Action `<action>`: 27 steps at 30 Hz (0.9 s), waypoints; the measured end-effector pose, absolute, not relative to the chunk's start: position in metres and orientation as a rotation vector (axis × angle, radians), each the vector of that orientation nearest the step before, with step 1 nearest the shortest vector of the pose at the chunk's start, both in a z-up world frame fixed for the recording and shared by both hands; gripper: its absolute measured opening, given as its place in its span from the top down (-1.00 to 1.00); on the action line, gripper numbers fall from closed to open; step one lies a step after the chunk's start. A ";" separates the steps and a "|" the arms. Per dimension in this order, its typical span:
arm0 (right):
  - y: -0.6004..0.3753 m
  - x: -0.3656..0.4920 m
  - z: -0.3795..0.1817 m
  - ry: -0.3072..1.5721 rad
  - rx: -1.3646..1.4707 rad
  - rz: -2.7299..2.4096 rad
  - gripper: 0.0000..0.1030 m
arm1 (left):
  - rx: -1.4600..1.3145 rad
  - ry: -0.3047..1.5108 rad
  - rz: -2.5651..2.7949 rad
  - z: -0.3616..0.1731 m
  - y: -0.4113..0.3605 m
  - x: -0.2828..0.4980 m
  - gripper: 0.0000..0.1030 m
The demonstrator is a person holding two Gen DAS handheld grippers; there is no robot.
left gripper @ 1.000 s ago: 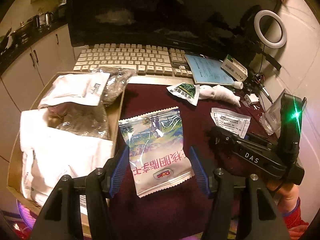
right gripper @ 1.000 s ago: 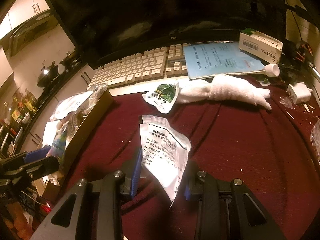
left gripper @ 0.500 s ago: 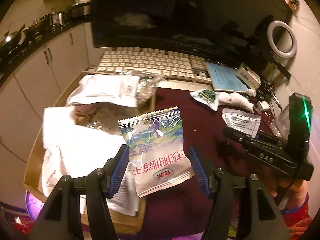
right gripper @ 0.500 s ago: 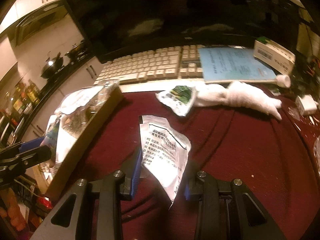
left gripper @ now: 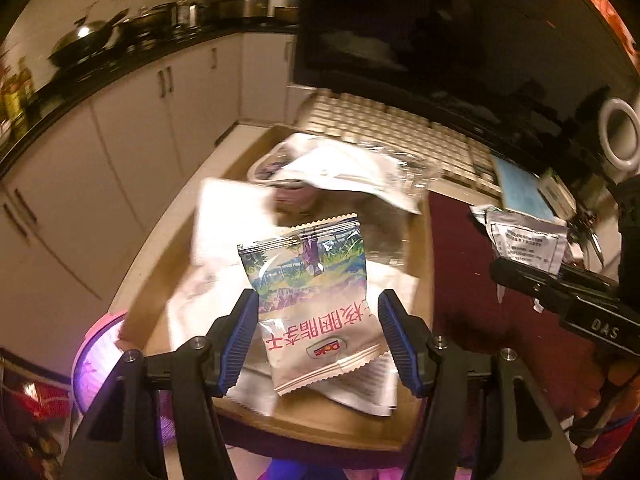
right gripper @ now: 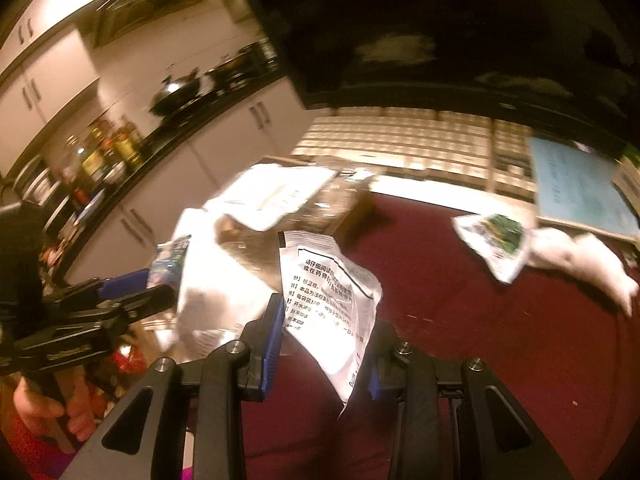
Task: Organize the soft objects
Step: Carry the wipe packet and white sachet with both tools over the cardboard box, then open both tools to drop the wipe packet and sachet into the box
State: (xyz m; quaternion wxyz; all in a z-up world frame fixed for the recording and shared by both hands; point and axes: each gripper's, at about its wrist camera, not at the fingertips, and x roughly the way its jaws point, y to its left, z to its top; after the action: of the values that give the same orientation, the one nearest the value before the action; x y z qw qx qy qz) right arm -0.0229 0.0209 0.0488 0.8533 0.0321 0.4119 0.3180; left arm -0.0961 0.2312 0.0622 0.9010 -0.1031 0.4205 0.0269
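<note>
My left gripper (left gripper: 316, 336) is shut on a Dole snack packet (left gripper: 316, 300) with a landscape print and holds it above the cardboard box (left gripper: 348, 428), which holds several white and clear soft bags (left gripper: 344, 168). My right gripper (right gripper: 326, 348) is shut on a white sachet (right gripper: 332, 300) with black print, held above the dark red cloth beside the box (right gripper: 356, 204). The right gripper and its sachet (left gripper: 528, 244) show at the right of the left wrist view. The left gripper shows at the left of the right wrist view (right gripper: 132, 292).
A green-printed packet (right gripper: 496, 240) and a rolled white cloth (right gripper: 580, 260) lie on the red cloth (right gripper: 500, 340) at the right. A keyboard (right gripper: 400, 136), a blue booklet (right gripper: 576, 184) and a dark monitor stand behind. Kitchen cabinets are at the left.
Both grippers swung left with their packets. The left gripper's packet went from above the red cloth to over the box. The right gripper came closer to the box.
</note>
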 end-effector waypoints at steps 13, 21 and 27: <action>0.104 -0.031 0.028 0.913 -0.037 0.844 0.29 | -0.237 0.895 0.158 0.045 0.268 -0.103 -0.19; 0.123 -0.009 0.010 0.941 -0.072 0.811 0.25 | -0.223 0.913 0.160 0.039 0.267 -0.103 -0.23; 0.124 -0.007 0.009 0.937 -0.055 0.806 -0.03 | -0.248 0.912 0.163 0.039 0.271 -0.103 -0.43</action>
State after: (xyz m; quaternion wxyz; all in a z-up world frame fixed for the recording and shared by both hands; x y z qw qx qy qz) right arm -0.0069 0.1239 0.0087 0.8148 -0.0259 0.4391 0.3776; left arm -0.1034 0.2710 0.0394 0.8872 -0.1193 0.4389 0.0782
